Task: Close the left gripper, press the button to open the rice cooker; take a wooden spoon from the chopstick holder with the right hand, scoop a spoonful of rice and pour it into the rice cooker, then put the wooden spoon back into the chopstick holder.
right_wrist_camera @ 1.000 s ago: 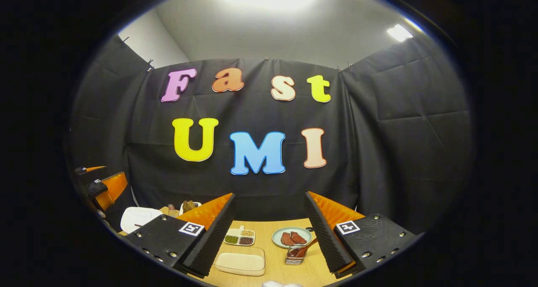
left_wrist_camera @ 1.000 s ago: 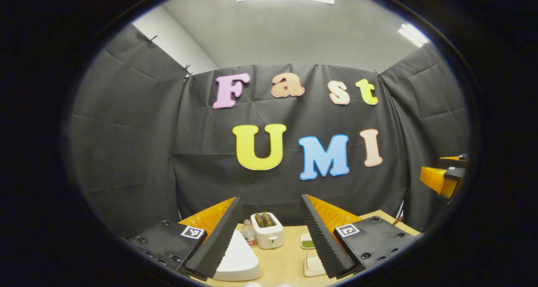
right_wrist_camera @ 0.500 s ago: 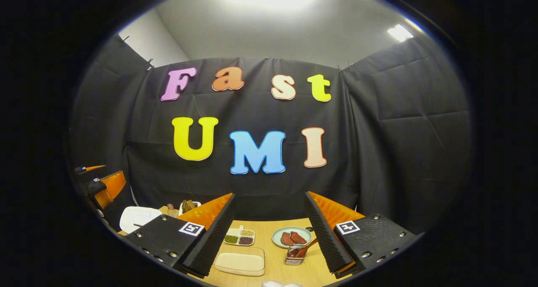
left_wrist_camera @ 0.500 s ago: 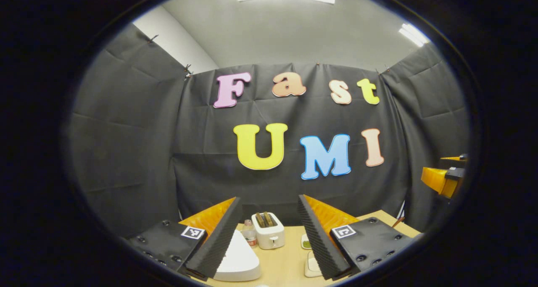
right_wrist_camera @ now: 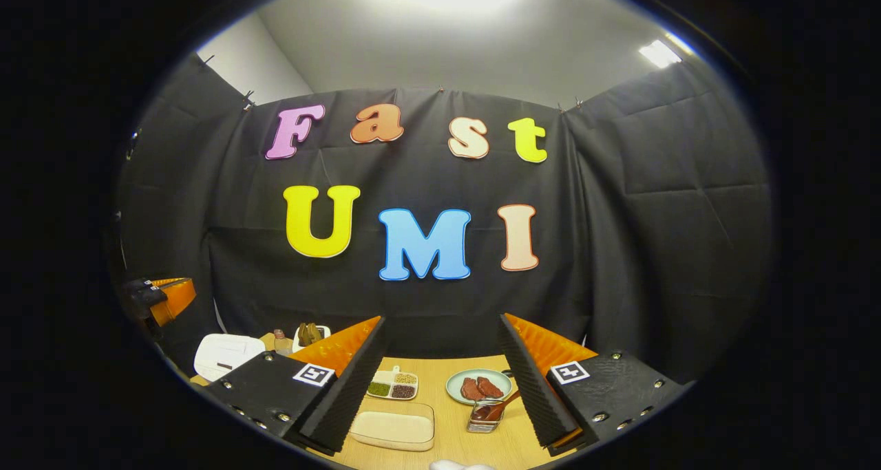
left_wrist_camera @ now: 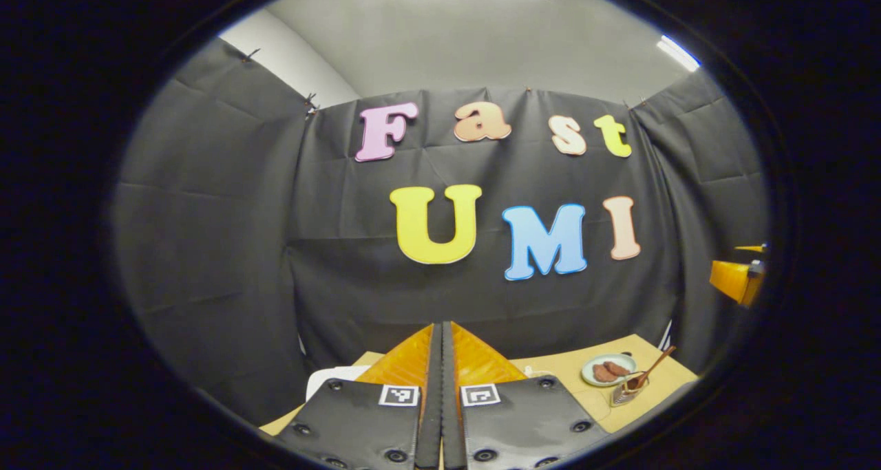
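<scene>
Showing step one: left tool (left_wrist_camera: 441, 360) fingers pressed together, empty; right tool (right_wrist_camera: 440, 367) wide, empty. Next: press rice cooker (right_wrist_camera: 227, 354) button.

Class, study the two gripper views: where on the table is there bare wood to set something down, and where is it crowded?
Bare wood runs between the divided dish and the plate of meat, and right of the rice tray. It is crowded at the chopstick holder with the wooden spoon by the plate, and around the rice cooker and toaster.
</scene>
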A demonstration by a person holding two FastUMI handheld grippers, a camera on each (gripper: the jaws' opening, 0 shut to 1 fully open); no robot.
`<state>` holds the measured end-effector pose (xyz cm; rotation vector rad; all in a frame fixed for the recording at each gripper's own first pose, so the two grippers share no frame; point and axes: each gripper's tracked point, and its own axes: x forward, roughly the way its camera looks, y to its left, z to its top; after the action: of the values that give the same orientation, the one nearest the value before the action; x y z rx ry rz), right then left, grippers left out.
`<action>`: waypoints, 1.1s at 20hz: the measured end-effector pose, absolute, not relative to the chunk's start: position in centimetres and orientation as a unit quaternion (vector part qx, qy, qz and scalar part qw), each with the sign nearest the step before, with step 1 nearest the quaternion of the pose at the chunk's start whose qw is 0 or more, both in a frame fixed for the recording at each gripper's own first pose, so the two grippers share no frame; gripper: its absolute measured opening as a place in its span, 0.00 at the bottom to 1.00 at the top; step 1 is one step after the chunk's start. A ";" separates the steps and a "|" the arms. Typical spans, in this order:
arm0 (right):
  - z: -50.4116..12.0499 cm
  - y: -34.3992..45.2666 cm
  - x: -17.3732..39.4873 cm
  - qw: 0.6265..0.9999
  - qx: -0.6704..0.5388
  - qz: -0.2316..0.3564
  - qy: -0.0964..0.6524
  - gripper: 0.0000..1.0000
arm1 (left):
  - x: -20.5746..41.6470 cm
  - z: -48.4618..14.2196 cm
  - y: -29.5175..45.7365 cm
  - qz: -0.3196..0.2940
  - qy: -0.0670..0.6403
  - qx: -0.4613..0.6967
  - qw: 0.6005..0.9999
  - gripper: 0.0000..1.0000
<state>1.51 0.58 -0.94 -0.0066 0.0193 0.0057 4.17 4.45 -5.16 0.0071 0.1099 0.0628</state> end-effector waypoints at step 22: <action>-5.1 2.8 2.4 0.995 -0.050 0.023 0.083 0.98 | 6.8 -35.6 18.3 0.207 0.373 -0.028 0.904 0.09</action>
<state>2.41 2.76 -5.08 -0.0996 0.1654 0.0456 6.81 18.30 -35.55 -0.0581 0.7699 0.4268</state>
